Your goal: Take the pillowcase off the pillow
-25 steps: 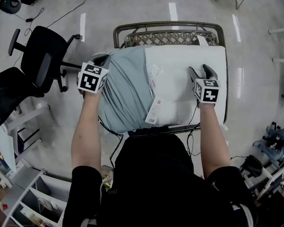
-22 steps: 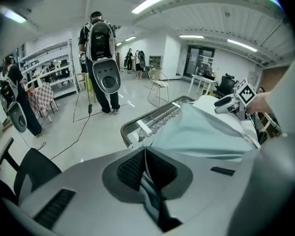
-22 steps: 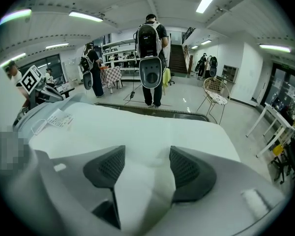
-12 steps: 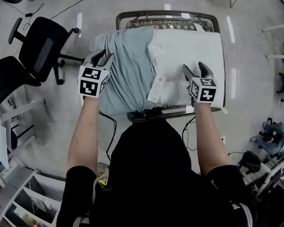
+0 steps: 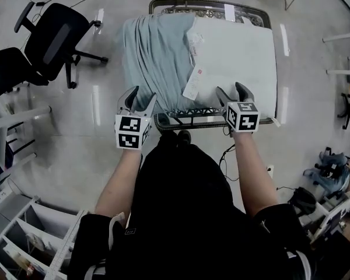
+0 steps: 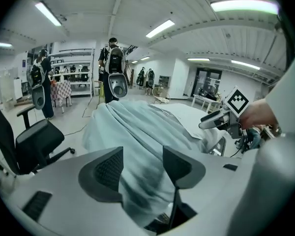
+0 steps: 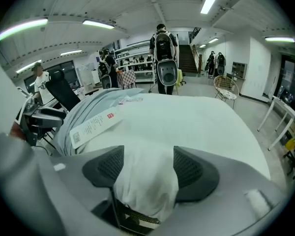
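Observation:
A white pillow lies on a wicker table. A light blue pillowcase is bunched over its left part, and paper tags hang at the seam. My left gripper hovers open at the pillowcase's near left corner. Its jaws have just been opening, and in the left gripper view the blue cloth shows between the pads without being pressed. My right gripper stands open astride the pillow's near edge. There the white corner fills the gap between its pads.
A black office chair stands left of the table, and white shelves are at the lower left. Cables trail on the floor under the table's front edge. People with backpacks stand far across the room.
The left gripper let go of the pillowcase's left end, opened and drew back to the near edge. The right gripper slid from the pillow's middle right to its near edge.

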### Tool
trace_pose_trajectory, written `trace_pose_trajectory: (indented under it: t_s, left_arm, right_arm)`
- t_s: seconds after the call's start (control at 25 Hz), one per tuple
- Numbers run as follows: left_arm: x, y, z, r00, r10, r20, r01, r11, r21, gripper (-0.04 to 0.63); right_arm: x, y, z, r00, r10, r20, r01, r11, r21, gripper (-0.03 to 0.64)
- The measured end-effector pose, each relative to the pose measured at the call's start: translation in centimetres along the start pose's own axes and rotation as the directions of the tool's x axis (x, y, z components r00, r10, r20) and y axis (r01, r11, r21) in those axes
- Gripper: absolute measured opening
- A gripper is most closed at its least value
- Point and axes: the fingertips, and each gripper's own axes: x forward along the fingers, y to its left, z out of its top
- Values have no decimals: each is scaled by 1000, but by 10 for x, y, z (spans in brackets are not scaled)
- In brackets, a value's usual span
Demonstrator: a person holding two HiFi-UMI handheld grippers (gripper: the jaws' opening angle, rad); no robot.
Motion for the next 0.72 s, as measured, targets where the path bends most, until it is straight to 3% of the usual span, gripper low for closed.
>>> trace_pose_trajectory:
  t_s: [0.16,0.28,0.4,0.48,0.6,0.72]
  left_arm:
    - [2,-30,-18,999,36,-6,-36,999,-20,326]
    - [15,-32,-27,992,127,-19,-126,991,38,345]
    - [24,-27,-30,985,171,-23,-169,984,61,343]
    - [28,-29,-25,984,174,-25,-171,980,104,330]
    - [39,-36,-19,989,144,-45,-129,961,243,321]
    - [47,-38,-16,992,114,-60,-92,952,291,327]
  right_arm:
    - [-6,3,-15,1000,13,18,-13,1000,-9,314]
    - [-7,6,-25,999,30,36,-29,999,-45,314]
    - [-2,6,-33,997,45,63,-41,998,-56,316]
    - [0,5,-34,995,47,86,-43,998,-55,316]
    - [3,8,-35,993,45,109,-39,998,-51,311]
    - [6,10,-37,993,43,112,-38,998,-49,304]
